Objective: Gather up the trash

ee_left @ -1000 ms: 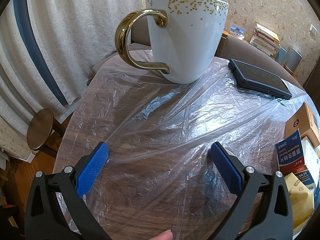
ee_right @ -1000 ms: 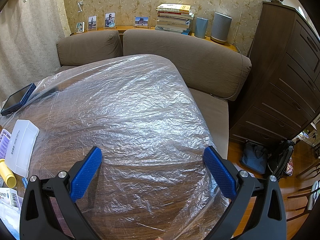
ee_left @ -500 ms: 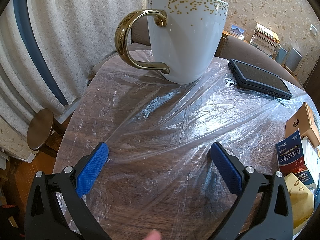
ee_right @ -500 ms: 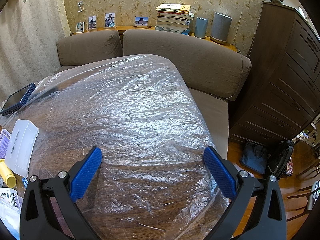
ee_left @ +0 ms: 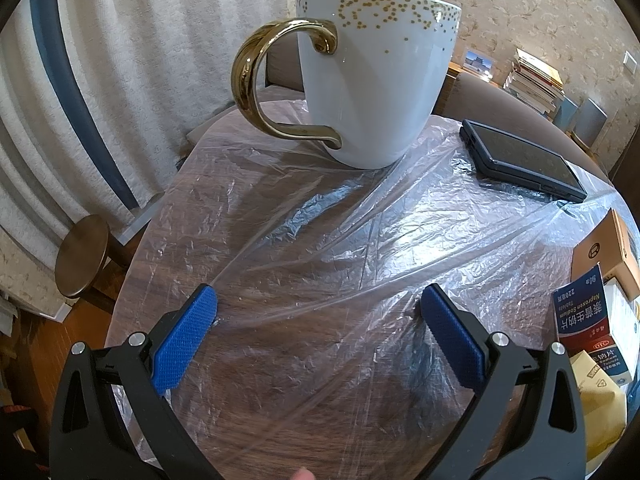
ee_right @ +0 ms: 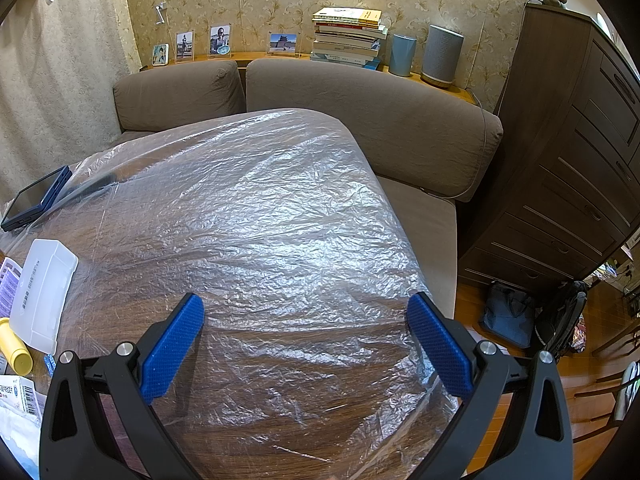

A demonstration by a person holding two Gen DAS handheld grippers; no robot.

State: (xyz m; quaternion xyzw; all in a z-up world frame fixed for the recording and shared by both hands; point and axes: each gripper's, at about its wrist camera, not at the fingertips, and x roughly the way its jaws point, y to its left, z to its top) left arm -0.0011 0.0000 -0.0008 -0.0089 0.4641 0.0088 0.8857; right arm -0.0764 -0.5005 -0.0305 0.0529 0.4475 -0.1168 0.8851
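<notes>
A crinkled clear plastic sheet (ee_left: 320,248) covers the round wooden table (ee_left: 132,264); it also shows in the right wrist view as the plastic sheet (ee_right: 260,220). My left gripper (ee_left: 318,300) stands open low over it, nothing between its blue pads. A white mug (ee_left: 372,80) with gold dots and a gold handle stands on the sheet beyond it. My right gripper (ee_right: 306,308) is open too, empty, near the table's right edge. At the right of the left wrist view lie a blue medicine box (ee_left: 588,328), a brown carton (ee_left: 612,256) and a yellow pack (ee_left: 600,412).
A dark tablet (ee_left: 520,160) lies behind the mug. A white plastic case (ee_right: 44,292) and a yellow tube (ee_right: 16,352) sit at the right wrist view's left. A brown sofa (ee_right: 360,112) borders the table, a dark dresser (ee_right: 576,160) stands right, a round stool (ee_left: 82,256) left.
Both grippers hold still. A fingertip at the bottom edge of the left wrist view has drawn back a little.
</notes>
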